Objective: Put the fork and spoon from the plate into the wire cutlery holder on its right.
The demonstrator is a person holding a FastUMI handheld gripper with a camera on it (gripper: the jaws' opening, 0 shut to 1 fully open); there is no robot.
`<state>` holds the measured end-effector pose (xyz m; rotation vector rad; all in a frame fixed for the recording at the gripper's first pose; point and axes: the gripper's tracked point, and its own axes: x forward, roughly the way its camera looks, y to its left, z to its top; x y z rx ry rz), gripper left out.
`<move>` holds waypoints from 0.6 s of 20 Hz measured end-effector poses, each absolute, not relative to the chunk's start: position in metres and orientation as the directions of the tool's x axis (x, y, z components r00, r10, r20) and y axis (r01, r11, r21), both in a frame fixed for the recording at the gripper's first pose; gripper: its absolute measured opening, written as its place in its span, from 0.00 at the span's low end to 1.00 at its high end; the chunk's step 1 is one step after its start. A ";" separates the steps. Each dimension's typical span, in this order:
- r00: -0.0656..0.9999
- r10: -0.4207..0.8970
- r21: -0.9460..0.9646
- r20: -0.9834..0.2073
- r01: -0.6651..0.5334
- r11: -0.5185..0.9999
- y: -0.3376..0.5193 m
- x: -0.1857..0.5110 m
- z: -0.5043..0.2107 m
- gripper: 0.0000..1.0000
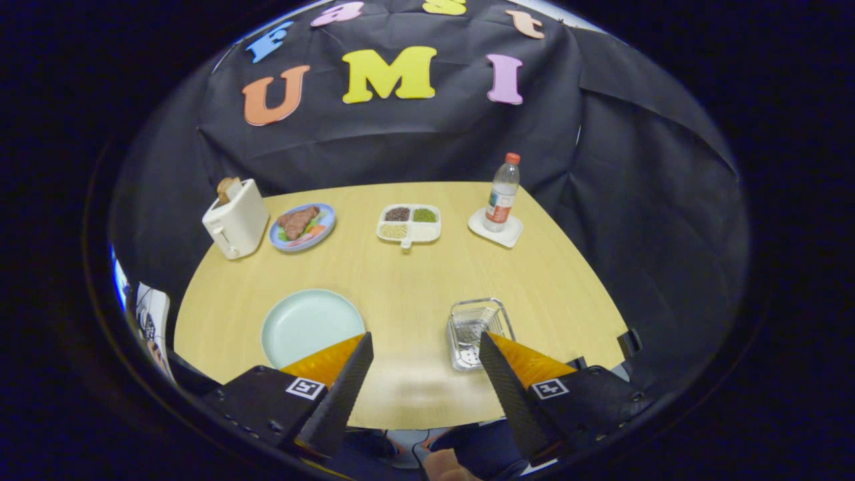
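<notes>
The gripper hangs above the near edge of the pale wooden bench, its two black fingers spread wide with nothing between them but bare benchtop. Just ahead of the left finger lies the round pale-green plate; what can be seen of it looks bare, and no fork or spoon can be made out on it, though the left finger covers its near rim. Just ahead of the right finger stands the small wire cutlery holder, a silvery rectangular basket with a perforated floor. Whether any cutlery lies inside is hard to tell through the mesh; none stands out above its rim.

Judging from the task alone, a fork and a spoon would be light, stiff and slick metal pieces lying flat, so a pinch across the narrow handle near its middle would be the surest hold, since a flat handle can slide or swing between smooth pads. The holder itself looks light and could shift if knocked.

Well beyond stand a cream toaster with bread, a blue plate of food, a white divided tray of beans and a clear plastic bottle on a white coaster.
</notes>
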<state>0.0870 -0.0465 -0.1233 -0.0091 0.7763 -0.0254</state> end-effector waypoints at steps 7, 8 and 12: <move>0.915 0.029 0.042 -0.402 -0.013 0.999 -0.012 0.060 -0.056 0.96; 0.936 0.035 0.049 -0.351 -0.019 0.999 -0.012 0.053 -0.045 0.96; 0.982 0.029 0.065 -0.184 -0.018 0.998 -0.015 0.016 -0.019 0.95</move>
